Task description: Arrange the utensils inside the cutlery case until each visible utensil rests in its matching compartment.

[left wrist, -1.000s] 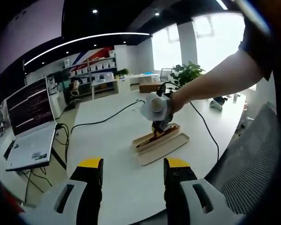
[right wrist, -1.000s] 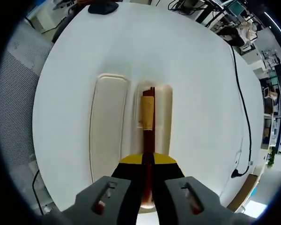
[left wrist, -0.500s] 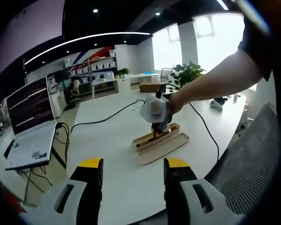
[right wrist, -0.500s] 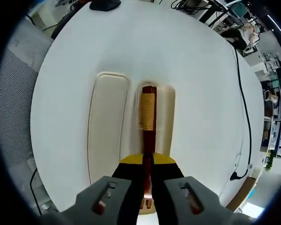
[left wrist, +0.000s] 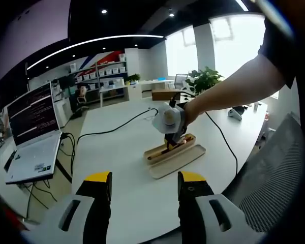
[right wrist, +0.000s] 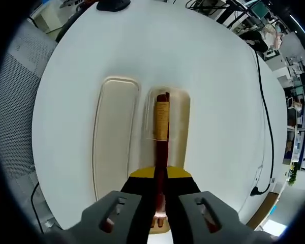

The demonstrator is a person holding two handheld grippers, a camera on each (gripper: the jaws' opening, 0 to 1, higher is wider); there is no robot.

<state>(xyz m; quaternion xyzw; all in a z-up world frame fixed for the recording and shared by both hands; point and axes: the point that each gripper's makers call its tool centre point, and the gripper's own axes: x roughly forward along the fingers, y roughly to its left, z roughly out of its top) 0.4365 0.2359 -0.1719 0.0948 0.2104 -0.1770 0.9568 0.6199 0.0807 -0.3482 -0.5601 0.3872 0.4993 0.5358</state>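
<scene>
A beige cutlery case lies open on the white table (right wrist: 218,76), its flat half (right wrist: 114,137) at the left and its deeper half (right wrist: 182,127) at the right. My right gripper (right wrist: 160,178) is shut on a pair of dark red chopsticks (right wrist: 161,137) with a tan band. They point along the deeper half, just above or in it. In the left gripper view the case (left wrist: 180,157) sits mid-table with the right gripper (left wrist: 170,122) over it, held by a person's arm (left wrist: 229,91). My left gripper (left wrist: 145,185) hangs open near the table's front edge.
An open laptop (left wrist: 33,137) stands at the left, with black cables (left wrist: 117,127) running across the table. A grey mesh chair (left wrist: 277,168) is at the right. A potted plant (left wrist: 203,79) and shelves stand behind the table.
The right gripper has shifted slightly over the case with the chopsticks still in it. The left gripper has not moved.
</scene>
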